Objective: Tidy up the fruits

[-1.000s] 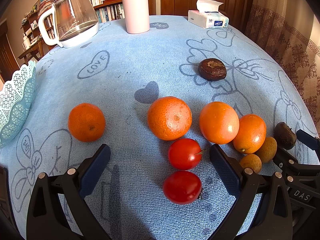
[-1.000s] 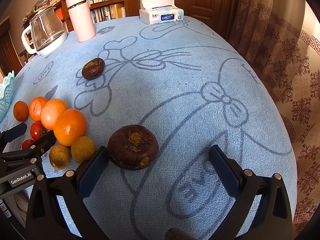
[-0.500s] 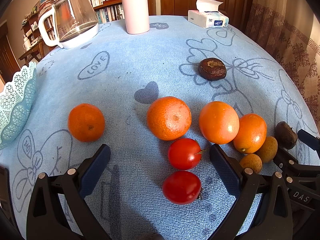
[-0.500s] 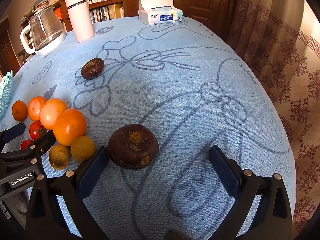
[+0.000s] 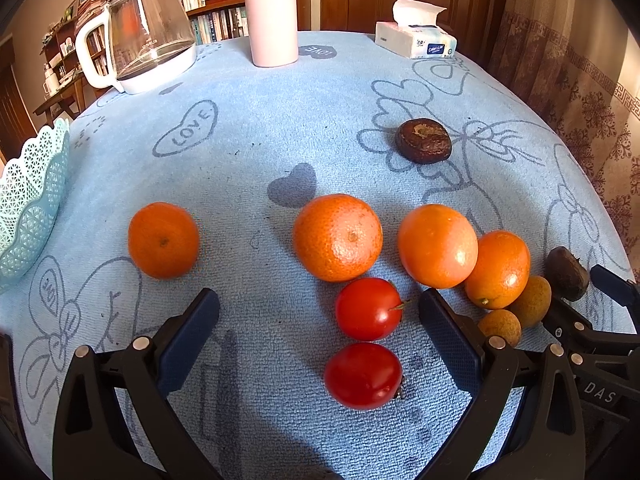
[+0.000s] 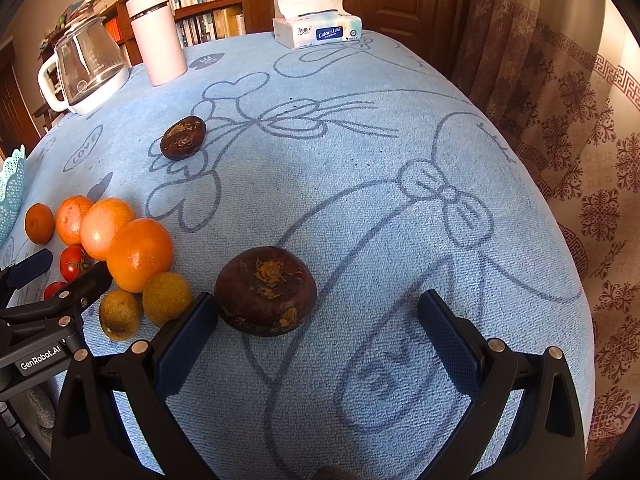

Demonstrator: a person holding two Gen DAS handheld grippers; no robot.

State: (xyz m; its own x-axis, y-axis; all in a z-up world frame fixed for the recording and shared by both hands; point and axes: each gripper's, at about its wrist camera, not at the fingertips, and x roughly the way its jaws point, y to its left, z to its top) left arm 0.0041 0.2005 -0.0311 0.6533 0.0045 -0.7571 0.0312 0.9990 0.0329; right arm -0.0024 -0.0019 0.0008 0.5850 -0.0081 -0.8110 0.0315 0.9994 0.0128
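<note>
The left gripper (image 5: 319, 318) has its jaws wide open and holds nothing. Two red tomatoes sit between the jaws: the far tomato (image 5: 368, 309) and the near tomato (image 5: 363, 376). Neither one touches the jaws, though the far one is close to the right jaw. Just past the jaws lie four oranges in a loose row. The lone orange (image 5: 163, 239) sits by itself on the left. The bumpy orange (image 5: 337, 237) is in the middle, just behind the far tomato. The smooth orange (image 5: 437, 245) and the small orange (image 5: 498, 268) touch each other on the right. Two little brown-green fruits (image 5: 516, 312) lie beside the small orange.

The right gripper (image 6: 318, 318) also has its jaws wide open and holds nothing. A near dark fruit (image 6: 266, 291) lies just in front, very close to the left jaw; I cannot tell if it touches. There is lots of bare blue cloth by the right jaw.

Another far dark fruit (image 5: 423, 141) sits alone farther back on the worktop (image 5: 260, 128). A lacy blue basket (image 5: 28, 200) stands at the left edge, well apart from the lone orange. At the far edge stand a glass jug (image 5: 148, 36), a pink cup (image 5: 271, 12) and a tissue box (image 5: 416, 38). The middle of the cloth is open room. The right side drops off to a curtain (image 6: 580, 152).
</note>
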